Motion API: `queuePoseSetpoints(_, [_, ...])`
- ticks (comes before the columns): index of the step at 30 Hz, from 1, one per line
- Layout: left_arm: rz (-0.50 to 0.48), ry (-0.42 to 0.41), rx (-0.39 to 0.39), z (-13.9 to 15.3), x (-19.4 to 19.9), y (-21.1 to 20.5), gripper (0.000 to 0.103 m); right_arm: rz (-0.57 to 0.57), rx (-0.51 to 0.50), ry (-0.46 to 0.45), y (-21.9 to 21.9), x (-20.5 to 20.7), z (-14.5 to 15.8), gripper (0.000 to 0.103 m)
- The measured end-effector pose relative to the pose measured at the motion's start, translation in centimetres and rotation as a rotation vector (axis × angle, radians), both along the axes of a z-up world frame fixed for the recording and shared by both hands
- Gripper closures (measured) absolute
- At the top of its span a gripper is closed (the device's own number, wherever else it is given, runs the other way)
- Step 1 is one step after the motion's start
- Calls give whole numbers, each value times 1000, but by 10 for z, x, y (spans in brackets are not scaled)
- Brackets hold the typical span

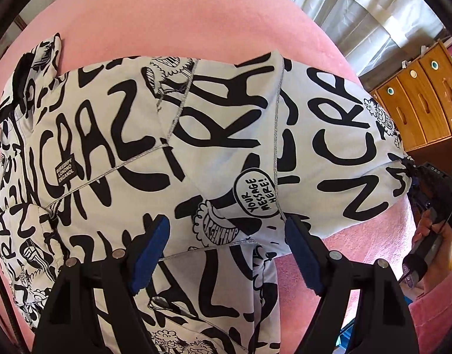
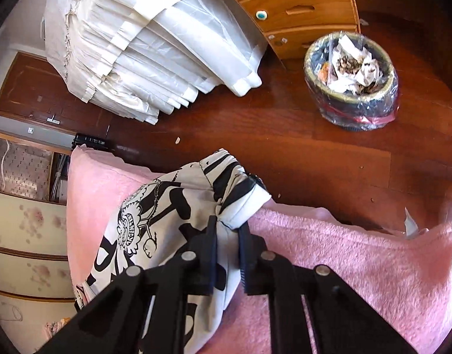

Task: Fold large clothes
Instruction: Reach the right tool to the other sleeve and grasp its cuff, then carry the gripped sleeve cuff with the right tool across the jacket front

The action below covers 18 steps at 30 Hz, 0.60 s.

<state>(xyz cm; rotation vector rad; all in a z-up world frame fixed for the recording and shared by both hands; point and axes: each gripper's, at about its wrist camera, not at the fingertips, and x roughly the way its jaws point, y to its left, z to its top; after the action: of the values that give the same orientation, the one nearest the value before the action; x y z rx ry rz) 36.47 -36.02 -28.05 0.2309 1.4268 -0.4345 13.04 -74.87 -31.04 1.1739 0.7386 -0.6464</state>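
Spread wide, the left gripper (image 1: 226, 230) hovers over the white garment with black graffiti lettering (image 1: 173, 135), which lies across the pink fleece blanket (image 1: 167, 20) between and beyond its blue-padded fingers (image 1: 150, 250). Further right, the right gripper (image 2: 228, 231) pinches the garment's bunched edge.

"YOUR MESSAGE HERE!" (also "ARGENTINA") on garment (image 1: 178, 147)

Left gripper (image 1: 226, 233) jaws wide apart; right gripper (image 2: 228, 230) jaws pinched close on cloth.
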Motion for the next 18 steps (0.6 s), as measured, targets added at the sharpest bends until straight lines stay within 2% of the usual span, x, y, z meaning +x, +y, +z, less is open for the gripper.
queuePoseSetpoints(5, [40, -30, -12, 14, 5, 24, 24, -5, -72, -43, 12, -4, 33, 92])
queuePoseSetpoints(11, [123, -57, -39, 30, 9, 68, 24, 5, -127, -199, 39, -7, 86, 93])
queuePoseSetpoints(18, [200, -124, -54, 54, 8, 142, 24, 188, -242, -299, 108, 36, 151, 93])
